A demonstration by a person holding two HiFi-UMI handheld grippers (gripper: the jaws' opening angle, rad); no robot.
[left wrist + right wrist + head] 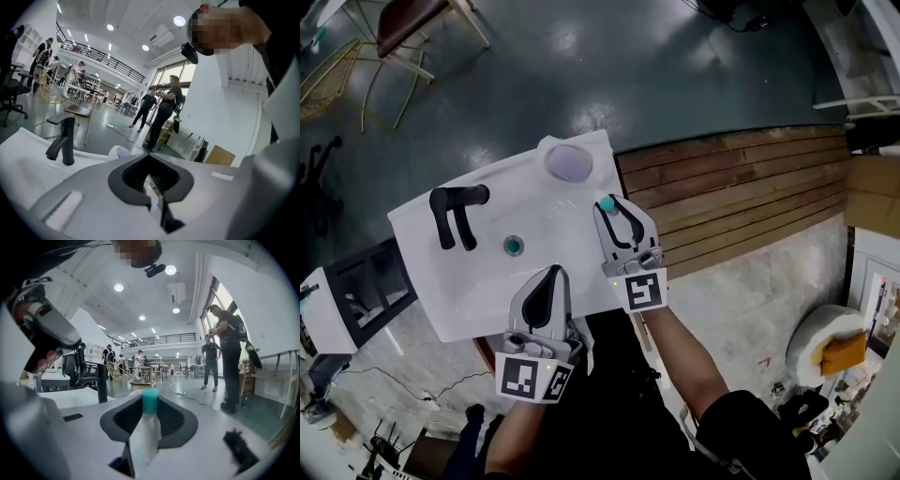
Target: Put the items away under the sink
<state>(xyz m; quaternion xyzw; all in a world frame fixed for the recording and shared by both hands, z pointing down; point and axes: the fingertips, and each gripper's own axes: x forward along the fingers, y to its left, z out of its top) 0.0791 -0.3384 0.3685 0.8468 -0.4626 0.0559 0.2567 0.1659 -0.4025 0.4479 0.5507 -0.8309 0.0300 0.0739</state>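
Jaws, right gripper point(151, 398): closed on a small bottle point(146, 437), which stands between the pads, slightly tilted. Jaws, left gripper point(149, 157): closed, tips meeting, nothing between them.

Bottle: pale, whitish body, narrow, topped by a teal cap point(150, 401). No print can be made out on it. In the head view only the cap shows clearly, at the tips of the right gripper point(609, 208). The bottle is at the right edge of the sink point(487, 281), near its back right corner.

Sink: white rectangular top, set at an angle to the camera. A black faucet point(455, 216) stands at its left side, and a teal drain point(514, 246) lies in the basin. A white cup point(569, 162) with a purple inside sits on the back corner, near the bottle but apart from it.

Left gripper point(553, 272): over the near edge of the sink, well apart from the bottle.

Surroundings: wooden planks point(741, 187) lie to the right of the sink. Several people point(227, 357) stand in the hall behind.
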